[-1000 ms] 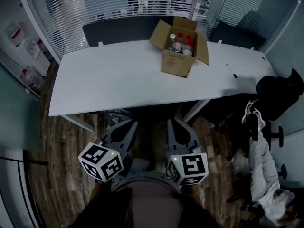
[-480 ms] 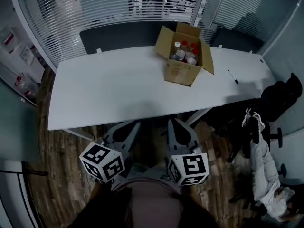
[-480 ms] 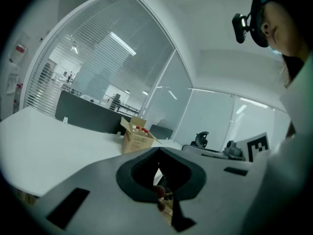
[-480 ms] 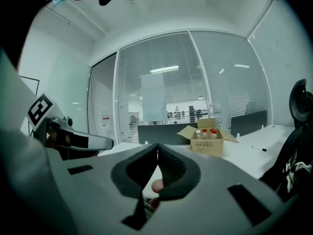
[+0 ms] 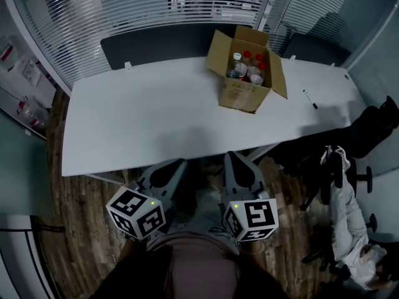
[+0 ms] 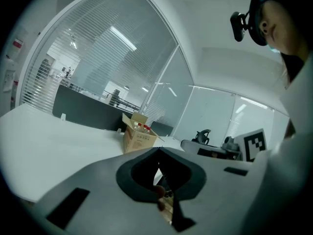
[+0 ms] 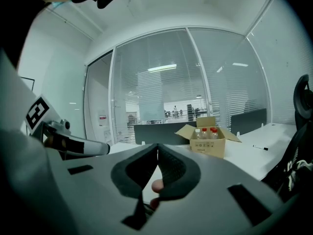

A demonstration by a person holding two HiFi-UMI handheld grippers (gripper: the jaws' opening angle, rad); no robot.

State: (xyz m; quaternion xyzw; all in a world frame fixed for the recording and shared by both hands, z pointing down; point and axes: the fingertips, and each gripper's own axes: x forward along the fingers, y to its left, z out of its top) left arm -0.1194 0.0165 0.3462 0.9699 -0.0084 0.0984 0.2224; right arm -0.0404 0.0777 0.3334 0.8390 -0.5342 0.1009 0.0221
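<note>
- Grippers, two: I am seeing the left gripper (image 5: 177, 164) and the right gripper (image 5: 234, 158) hanging low in front of the person's body, just short of the near edge of the table (image 5: 143, 120). Each is carrying one marker cube.
- Jaws: in the left gripper view the left gripper (image 6: 159, 150) is showing its tips pressed together with nothing between them. The right gripper (image 7: 157, 145) is reading the same in its own view.
- Table, one: white, long, lying across the head view.
- Cardboard box (image 5: 240, 96), one: it is standing on the far right part of the table with its flaps open, well apart from both grippers.
- Bottles (image 5: 248, 65): these are standing upright inside the box, some red-capped and at least one pale-capped. I am not managing an exact count.
- Pen (image 5: 310, 99), one: it is lying on the table right of the box.
- Office chair (image 5: 351, 167), one, right of the table, with a pale garment (image 5: 346, 212) draped over it.
- View differences: the pen (image 7: 259, 148) is showing in the right gripper view but not in the left gripper view. Only the head view is taking in the chair's garment.
</note>
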